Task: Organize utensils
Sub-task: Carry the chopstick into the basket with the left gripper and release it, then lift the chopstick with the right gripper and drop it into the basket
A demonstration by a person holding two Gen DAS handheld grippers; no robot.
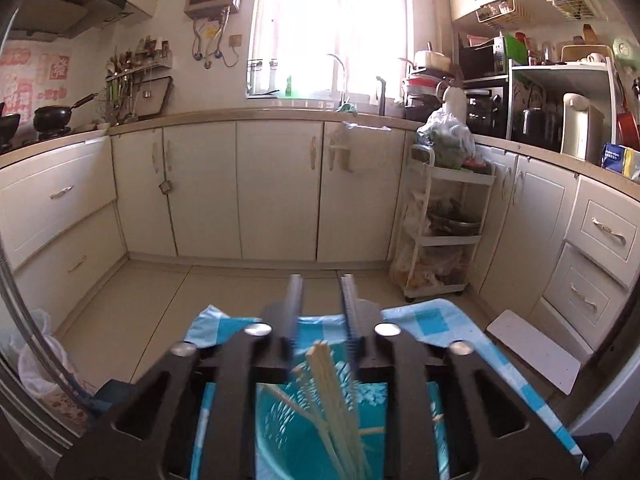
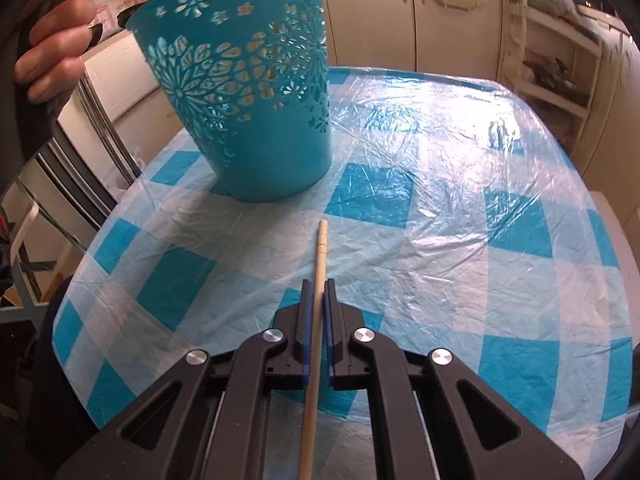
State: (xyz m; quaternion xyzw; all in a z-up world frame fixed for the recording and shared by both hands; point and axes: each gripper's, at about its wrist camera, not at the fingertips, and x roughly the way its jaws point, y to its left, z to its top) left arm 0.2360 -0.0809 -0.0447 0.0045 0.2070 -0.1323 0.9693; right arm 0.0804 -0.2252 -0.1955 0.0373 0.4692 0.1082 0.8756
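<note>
A cream-cabinet kitchen is wrapping round me, and I am working over a table that is wearing a crinkled, glossy plastic cloth in blue and white checks. In the right wrist view, a teal holder is standing on the cloth at about eleven o'clock from my right gripper: a tapered plastic pot, smooth at the base, with flower-shaped cut-outs round its upper wall. It is leaning a little, its top toward ten o'clock. My left hand is showing at the ten o'clock edge of that view.

My right gripper is pinching a single chopstick between its blue-padded fingers, the pale, slim wooden stick pointing toward twelve o'clock, its tip well short of the holder's base.

In the left wrist view my left gripper is hovering above the holder's mouth with its fingers spread and nothing between them. Below, toward six o'clock, several chopsticks in the holder are already standing bundled together.

I judge that I am midway through, carrying one more stick to the pot. The next move is calling for lifting the stick above the rim, tipping it upright and letting it go inside; it is thin and smooth, so a loose pinch could let it swivel.
</note>
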